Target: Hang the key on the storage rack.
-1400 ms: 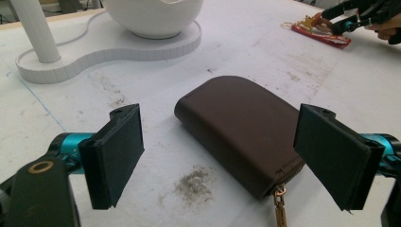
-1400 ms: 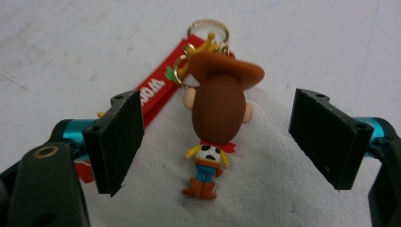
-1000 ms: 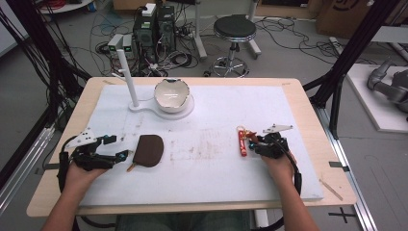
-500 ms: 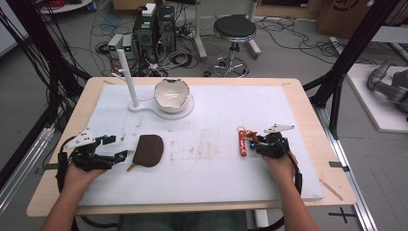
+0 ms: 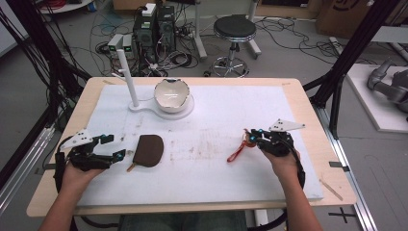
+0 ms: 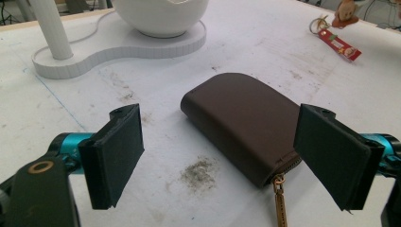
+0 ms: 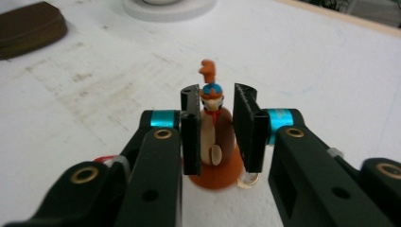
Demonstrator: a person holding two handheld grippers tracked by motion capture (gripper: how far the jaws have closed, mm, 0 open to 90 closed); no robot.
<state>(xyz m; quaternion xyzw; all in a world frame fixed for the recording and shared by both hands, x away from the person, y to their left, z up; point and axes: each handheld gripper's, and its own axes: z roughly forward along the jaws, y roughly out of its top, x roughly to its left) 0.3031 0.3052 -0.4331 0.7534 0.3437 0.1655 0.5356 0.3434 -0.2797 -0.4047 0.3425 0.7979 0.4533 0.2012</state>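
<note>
A keychain with a small brown and orange figure [image 7: 215, 142] and a red strap [image 5: 235, 154] is in my right gripper [image 7: 216, 130]. Its jaws have just been closing and are now shut on the figure, a little above the white mat. The strap hangs down to the left of the right gripper [image 5: 248, 138]. A brown zip pouch [image 5: 149, 149] lies flat on the mat's left side. My left gripper [image 5: 115, 146] rests just left of it, open. In the left gripper view the pouch [image 6: 236, 118] lies ahead between the wide-apart pads of the left gripper [image 6: 227, 156], which do not touch it.
A white stand with an upright post [image 5: 129, 77] and a cracked white bowl [image 5: 171, 95] sits at the mat's back left. The white mat [image 5: 216, 183] covers most of the wooden table. A stool and cables are on the floor beyond the table.
My right gripper has closed on the figure and lifted it; the red strap now dangles slanting down to the left. The left gripper and pouch have not moved.
</note>
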